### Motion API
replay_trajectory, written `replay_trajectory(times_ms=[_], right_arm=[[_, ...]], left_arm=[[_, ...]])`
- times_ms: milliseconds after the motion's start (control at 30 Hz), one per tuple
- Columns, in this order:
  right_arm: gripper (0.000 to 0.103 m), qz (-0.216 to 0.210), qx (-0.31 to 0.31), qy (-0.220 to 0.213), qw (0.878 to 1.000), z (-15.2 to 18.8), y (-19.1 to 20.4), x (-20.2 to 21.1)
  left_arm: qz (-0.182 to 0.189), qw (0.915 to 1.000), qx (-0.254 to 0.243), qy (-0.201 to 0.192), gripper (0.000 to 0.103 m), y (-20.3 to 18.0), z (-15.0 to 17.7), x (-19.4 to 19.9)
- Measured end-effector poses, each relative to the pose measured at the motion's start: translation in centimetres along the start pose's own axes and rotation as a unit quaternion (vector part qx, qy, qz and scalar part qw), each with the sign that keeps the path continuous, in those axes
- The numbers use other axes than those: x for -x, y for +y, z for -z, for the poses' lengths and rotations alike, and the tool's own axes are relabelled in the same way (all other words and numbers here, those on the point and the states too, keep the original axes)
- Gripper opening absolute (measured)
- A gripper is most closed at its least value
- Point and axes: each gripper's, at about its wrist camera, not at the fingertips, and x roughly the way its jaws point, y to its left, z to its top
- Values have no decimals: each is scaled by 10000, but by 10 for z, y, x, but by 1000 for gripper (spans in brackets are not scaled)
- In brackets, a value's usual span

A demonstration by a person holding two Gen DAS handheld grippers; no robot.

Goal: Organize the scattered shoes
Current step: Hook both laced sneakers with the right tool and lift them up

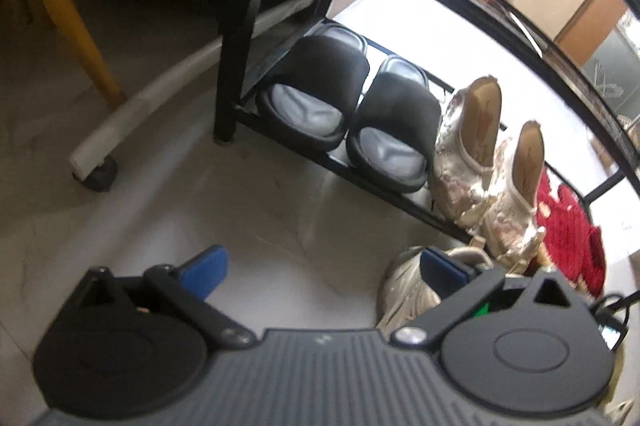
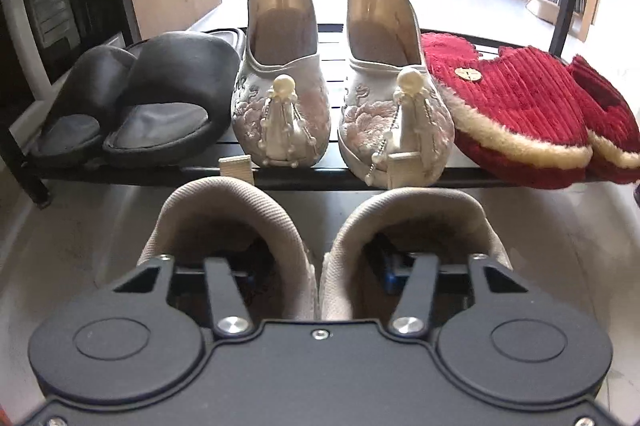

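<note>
In the left wrist view the left gripper gapes empty over the pale floor beside a beige mesh sneaker, while in the right wrist view the right gripper, one finger inside each shoe, pinches the pair of beige mesh sneakers together below the black metal shoe rack, likely ready for lifting onto a shelf.

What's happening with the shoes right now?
The right gripper has one finger inside each of the two beige sneakers on the floor, pinching their inner collars together. The left gripper hangs open, holding nothing. On the rack's lower shelf already sit black slides, embroidered white shoes and red slippers.
</note>
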Motion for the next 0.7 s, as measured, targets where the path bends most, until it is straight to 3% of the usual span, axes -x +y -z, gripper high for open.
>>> replay_trajectory(times_ms=[333, 567, 700], right_arm=[[35, 74, 303, -409, 9987, 6, 7, 29], [32, -54, 83, -650, 9978, 5, 6, 67], [31, 20, 172, -859, 9962, 9, 14, 85]], left_arm=[[-7, 9992, 391, -12, 102, 17, -6, 1], [-160, 9994, 300, -120, 102, 22, -13, -2], [-241, 9974, 655, -194, 102, 35, -16, 0]])
